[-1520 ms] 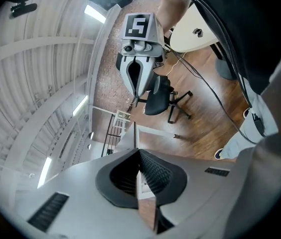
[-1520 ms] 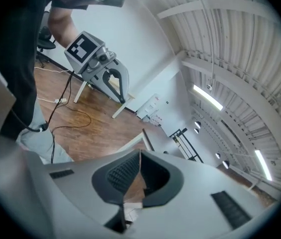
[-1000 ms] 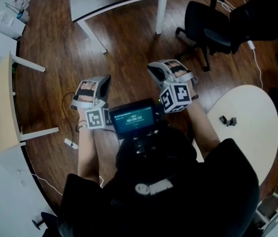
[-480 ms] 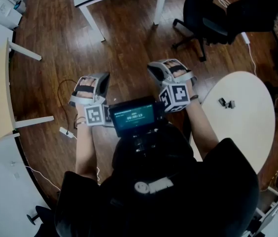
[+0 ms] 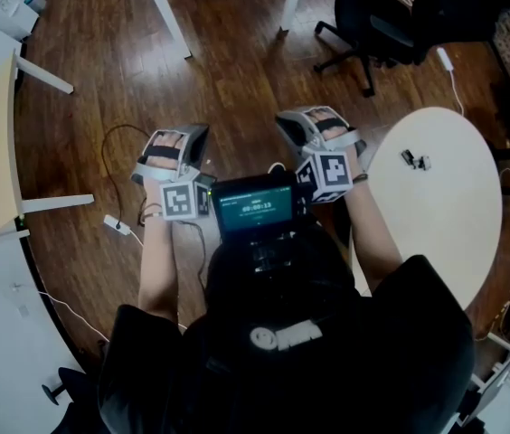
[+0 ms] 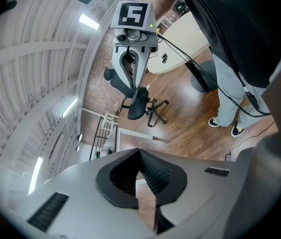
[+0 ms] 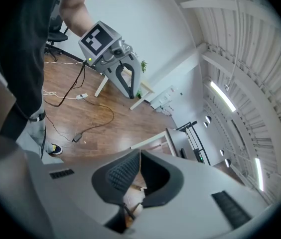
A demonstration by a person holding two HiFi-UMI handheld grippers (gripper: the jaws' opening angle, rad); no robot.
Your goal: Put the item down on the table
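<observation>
While both tongs hang out over bare floor (image 5: pixel 237 80), nothing can be placed from here.

Left tongs (image 6: pixel 139 154): fully closed, pads tip to tip, nothing between them. Only floor shows through the gap behind.

Right tongs (image 7: pixel 139 156): closed too, tips touching. A pale scrap shows in the gap behind the pads. Can't tell what it is or whether it's pinched. No clear item in either.

The only candidate I see is a small dark item (image 5: pixel 415 160) already lying on the round white worktop (image 5: pixel 454 224). It's off to the right of the right tongs, a bit ahead and well apart from them. My read: either the put-down is done, or the right tongs hold something too small to make out.

If there is a load, I'd do it like this:
- Turn right and bring the right tongs over the worktop's bare middle, not its near edge.
- Land beside the dark item, not on it.
- Go low until the load touches the top, then ease the pads apart. Don't drop from height: small parts bounce and roll off.
- Pull straight back up, with the left tongs closed and out to the left.
</observation>
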